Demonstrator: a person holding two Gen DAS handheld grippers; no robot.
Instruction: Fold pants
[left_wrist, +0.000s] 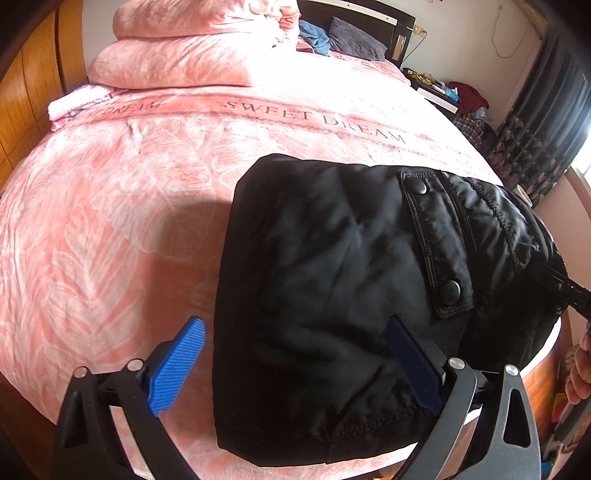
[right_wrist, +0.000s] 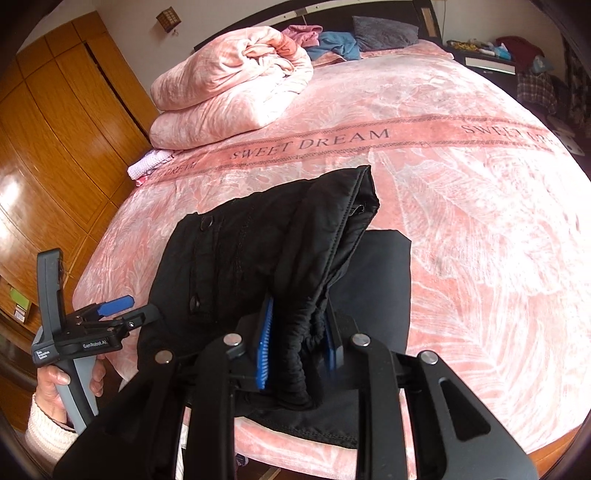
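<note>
Black pants (left_wrist: 332, 266) lie folded on the pink bed near its front edge, a snap-button pocket flap (left_wrist: 436, 236) on top. My left gripper (left_wrist: 295, 365) is open, its blue pads spread over the pants' near left edge, holding nothing. It also shows in the right wrist view (right_wrist: 114, 310) at the left, held in a hand. My right gripper (right_wrist: 299, 347) is shut on the pants' elastic waistband (right_wrist: 295, 350) and lifts that black cloth (right_wrist: 295, 240) above the lower layer.
The pink "SWEET DREAM" bedspread (right_wrist: 480, 221) spreads wide to the right and behind. A folded pink quilt (right_wrist: 229, 85) sits at the back left. A wooden wardrobe (right_wrist: 55, 147) stands left. A cluttered nightstand (left_wrist: 443, 92) is at the far right.
</note>
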